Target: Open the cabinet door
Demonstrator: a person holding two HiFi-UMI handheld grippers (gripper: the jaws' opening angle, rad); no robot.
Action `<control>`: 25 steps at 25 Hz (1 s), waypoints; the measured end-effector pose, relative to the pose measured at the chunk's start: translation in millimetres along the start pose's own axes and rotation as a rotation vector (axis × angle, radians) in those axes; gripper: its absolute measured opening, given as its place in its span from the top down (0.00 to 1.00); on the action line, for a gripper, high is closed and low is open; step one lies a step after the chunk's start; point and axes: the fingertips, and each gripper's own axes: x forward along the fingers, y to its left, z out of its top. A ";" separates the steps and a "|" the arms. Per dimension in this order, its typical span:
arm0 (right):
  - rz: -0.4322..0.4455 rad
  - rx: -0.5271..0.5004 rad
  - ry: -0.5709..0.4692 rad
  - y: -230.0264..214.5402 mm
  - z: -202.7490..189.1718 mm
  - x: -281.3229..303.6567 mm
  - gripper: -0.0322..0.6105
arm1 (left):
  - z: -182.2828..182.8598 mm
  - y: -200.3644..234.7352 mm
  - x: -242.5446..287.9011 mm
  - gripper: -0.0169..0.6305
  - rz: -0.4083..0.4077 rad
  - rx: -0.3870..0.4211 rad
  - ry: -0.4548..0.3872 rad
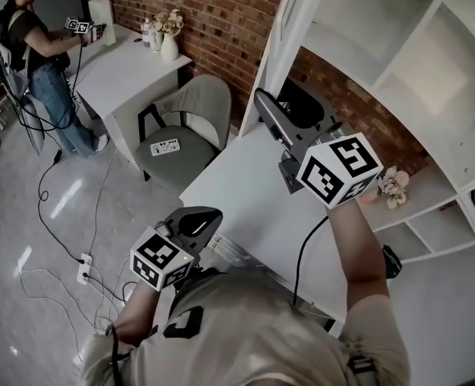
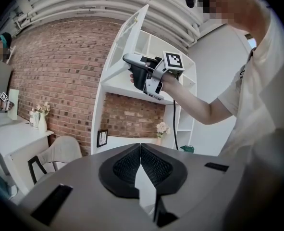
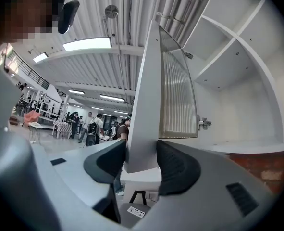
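Our right gripper (image 3: 142, 163) is released, its jaws spread either side of the cabinet door (image 3: 149, 100) at its free edge. The door stands swung out from the white cabinet's (image 1: 430, 71) left edge. Our left gripper (image 2: 141, 165) is clenched on nothing.

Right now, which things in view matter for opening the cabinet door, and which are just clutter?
Job in hand:
- cabinet door, swung out
- right gripper, the door's edge between its jaws
- white cabinet

Lying about:
- left gripper, jaws together on nothing
- grey chair
- vase of flowers
- small flower bunch
- power strip
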 end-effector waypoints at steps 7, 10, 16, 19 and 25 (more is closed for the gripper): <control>0.011 -0.034 0.005 22.3 -1.5 24.7 0.61 | -4.3 8.5 -12.6 0.95 0.021 -0.020 -0.014; 0.006 -0.040 0.005 29.0 -2.4 37.3 0.61 | -6.1 15.9 -20.4 0.95 0.043 -0.034 -0.025; 0.010 -0.057 -0.006 40.3 -2.4 58.6 0.61 | -12.8 33.1 -38.2 0.95 0.091 -0.061 -0.031; 0.014 -0.061 -0.010 43.4 -3.1 69.2 0.62 | -15.0 40.6 -44.7 0.95 0.107 -0.065 -0.032; 0.021 -0.070 -0.017 47.8 -3.9 90.7 0.62 | -19.1 48.6 -51.4 0.95 0.129 -0.075 -0.032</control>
